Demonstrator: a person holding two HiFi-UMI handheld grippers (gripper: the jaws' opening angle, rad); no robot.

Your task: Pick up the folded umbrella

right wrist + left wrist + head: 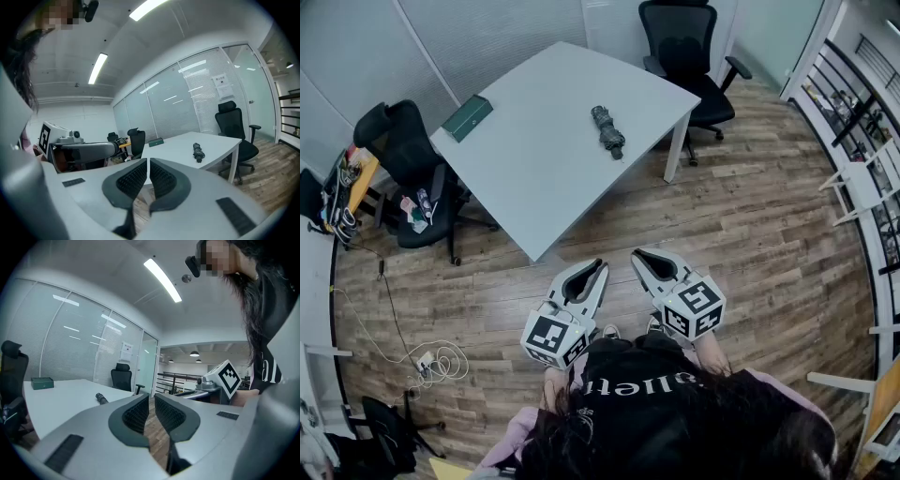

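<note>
Because the folded umbrella (607,131) lies on its side toward the far right part of the white counter (534,178), well apart from the person, neither tool has anything to grip yet. A green box (469,117) sits alone at the counter's left corner, away from the umbrella, so the approach looks unobstructed. Both the left tongs (598,266) and the right tongs (639,255) are held side by side over the wooden floor (750,225), pointed at the counter. Each pair is pinched together and empty, likely a ready pose before the person walks closer and spreads one pair.
</note>
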